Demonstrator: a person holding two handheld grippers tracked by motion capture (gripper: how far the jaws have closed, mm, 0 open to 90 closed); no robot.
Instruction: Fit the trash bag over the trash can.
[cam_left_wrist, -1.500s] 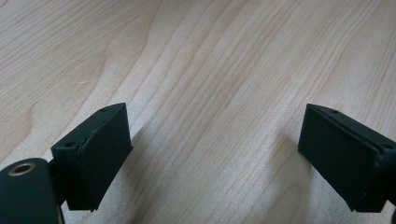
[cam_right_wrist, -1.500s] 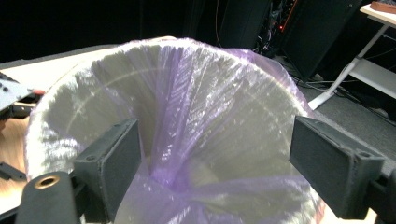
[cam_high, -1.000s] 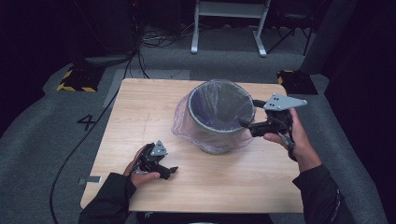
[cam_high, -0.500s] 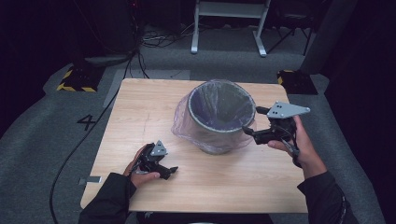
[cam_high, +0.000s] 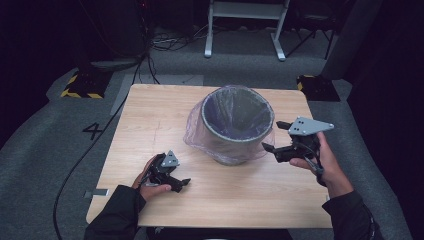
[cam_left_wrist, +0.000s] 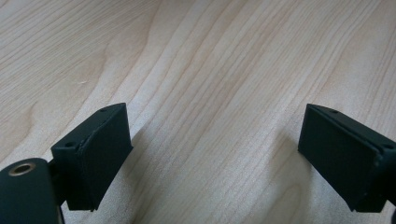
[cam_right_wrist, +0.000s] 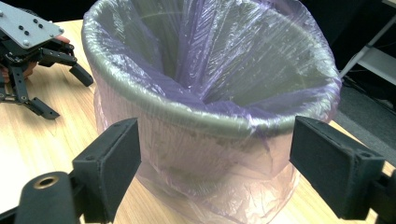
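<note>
A grey bin (cam_high: 237, 125) lined with a thin purple plastic bag (cam_right_wrist: 210, 60) stands upright at the middle of the wooden table (cam_high: 150, 115). The bag's edge folds over the rim and hangs down the outside. My right gripper (cam_high: 273, 136) is open just right of the bin, jaws aimed at its wall with nothing between them. In the right gripper view the bin (cam_right_wrist: 205, 135) sits close between the two black jaws. My left gripper (cam_high: 181, 182) rests near the table's front left, open, with bare wood (cam_left_wrist: 215, 93) between its jaws.
The table's front edge runs just behind both hands. A black cable (cam_high: 80, 165) trails over the grey floor at the left. A white metal frame (cam_high: 245, 20) and yellow-black floor blocks (cam_high: 80, 85) lie beyond the table.
My right gripper has dropped lower and come slightly toward the front, staying beside the bin. The left gripper has not moved.
</note>
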